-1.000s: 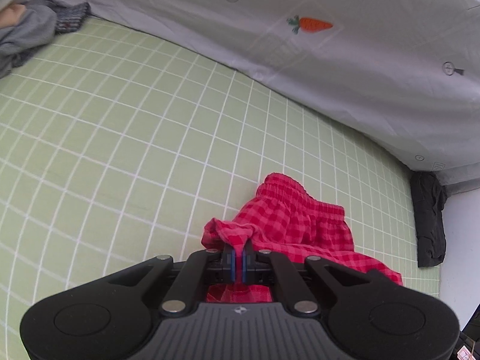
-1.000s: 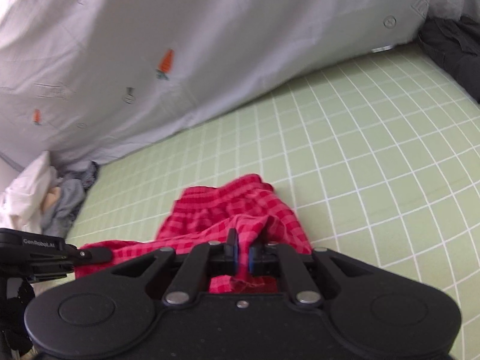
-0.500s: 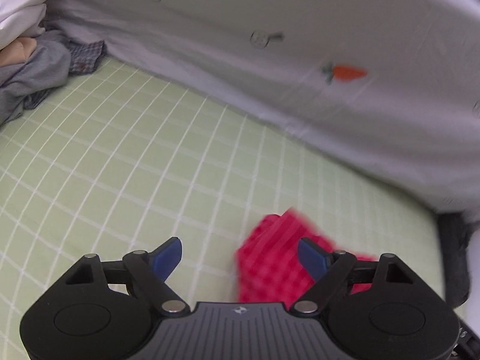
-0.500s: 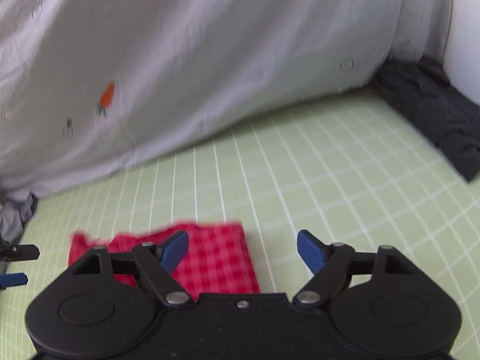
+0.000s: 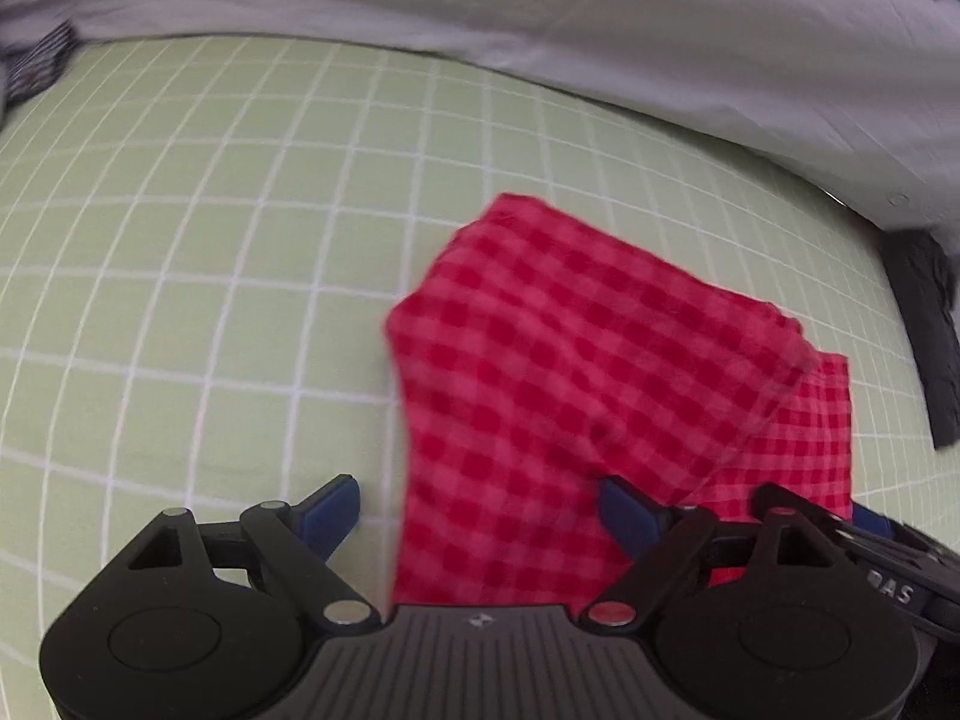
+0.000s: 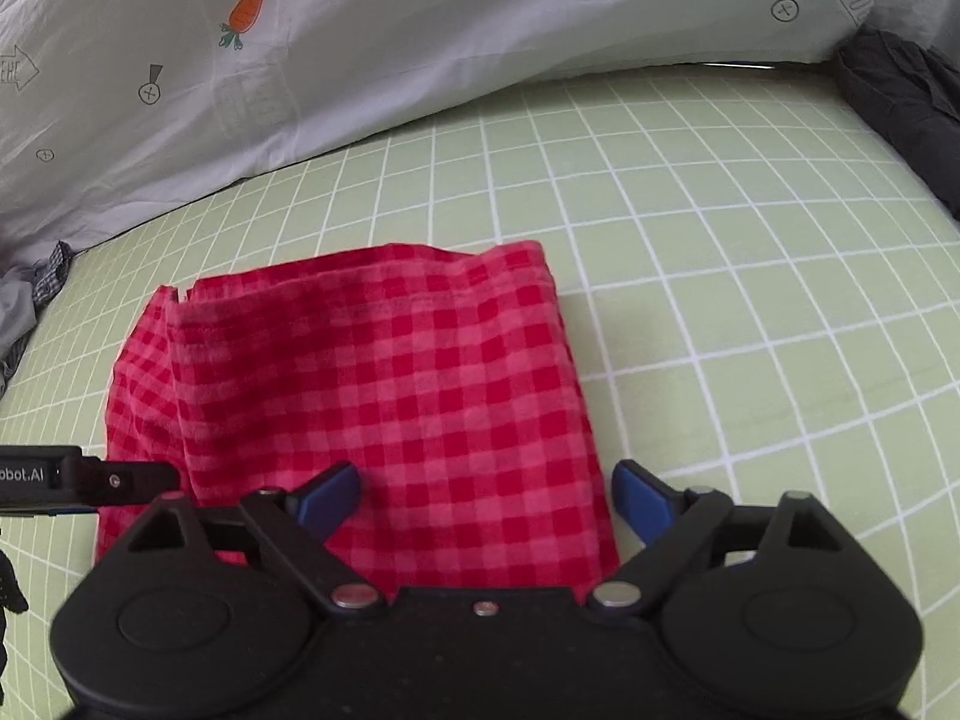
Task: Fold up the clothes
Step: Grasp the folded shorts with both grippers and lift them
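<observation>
Red checked shorts (image 6: 372, 384) lie folded flat on the green grid sheet (image 6: 720, 276); the left wrist view shows the same shorts (image 5: 576, 372) with one layer over another. My right gripper (image 6: 486, 495) is open just above their near edge, nothing between its blue fingertips (image 6: 327, 495). My left gripper (image 5: 480, 510) is also open, low over the near left corner of the shorts. The left gripper's body (image 6: 72, 474) pokes in at the left of the right wrist view, and the right gripper's body (image 5: 870, 552) shows at the lower right of the left wrist view.
A grey duvet with carrot prints (image 6: 360, 48) runs along the far side of the bed. Dark clothing (image 6: 900, 96) lies at the right edge; a pile of grey and checked clothes (image 6: 24, 300) sits at the far left.
Both grippers were shut on the shorts one second ago, then opened and let go. The shorts now lie flat and folded, and both grippers have dropped closer to them.
</observation>
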Tool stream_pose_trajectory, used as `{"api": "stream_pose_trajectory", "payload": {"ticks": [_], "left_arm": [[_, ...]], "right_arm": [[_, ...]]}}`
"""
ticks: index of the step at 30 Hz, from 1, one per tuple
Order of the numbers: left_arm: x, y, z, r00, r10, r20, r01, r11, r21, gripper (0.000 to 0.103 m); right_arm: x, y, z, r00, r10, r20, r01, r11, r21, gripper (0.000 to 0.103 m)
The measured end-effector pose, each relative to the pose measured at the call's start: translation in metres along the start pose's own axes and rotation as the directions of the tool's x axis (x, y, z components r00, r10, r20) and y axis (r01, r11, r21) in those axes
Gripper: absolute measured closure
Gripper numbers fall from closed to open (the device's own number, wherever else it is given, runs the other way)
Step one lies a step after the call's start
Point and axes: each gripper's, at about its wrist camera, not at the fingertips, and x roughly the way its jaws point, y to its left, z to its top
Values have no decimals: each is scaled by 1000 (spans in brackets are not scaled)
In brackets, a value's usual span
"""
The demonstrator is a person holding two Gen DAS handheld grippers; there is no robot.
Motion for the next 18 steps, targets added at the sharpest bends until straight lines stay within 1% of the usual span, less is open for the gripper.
{"api": "stream_pose_trajectory", "payload": {"ticks": [1,3,4,5,6,7,8,9,10,12,15,18], "left_arm": [[0,-2,1,999,-31,7,31,999,4,23],[1,-4,0,997,-69,17,69,997,-20,38],[2,-6,0,996,-85,22,86,996,-35,43],[3,-6,-1,994,-112,15,113,992,-51,60],[5,-6,-3,989,-145,3,145,987,-69,73],[6,-5,-5,984,-176,-8,174,981,-89,95],[5,-5,-8,979,-204,-16,201,973,-110,96],[4,-4,-10,972,-233,-25,228,965,-132,96],[0,-6,-13,970,-243,-23,238,963,-130,96],[-14,-11,-18,970,-243,-13,240,965,-103,96],[-37,-22,-30,965,-263,-1,262,962,-83,96],[-59,-39,-46,964,-264,10,265,963,-52,96]], "right_arm": [[1,3,2,1000,3,4,-3,1000,-9,11],[3,10,5,999,40,7,-40,999,-25,16],[3,15,7,998,66,8,-65,997,-28,23],[4,21,9,996,93,6,-93,995,-31,39],[5,26,11,992,129,-5,-129,991,-29,51],[4,30,12,988,157,-11,-157,987,-27,75],[-3,31,10,986,165,-8,-165,986,-23,90],[-11,32,8,985,173,-5,-173,985,-19,91],[-18,33,6,983,181,-2,-181,983,-16,93],[-33,36,1,980,197,4,-197,980,-8,95],[-55,39,-5,975,221,14,-221,975,3,95],[-77,42,-12,969,245,24,-245,969,14,95]]}}
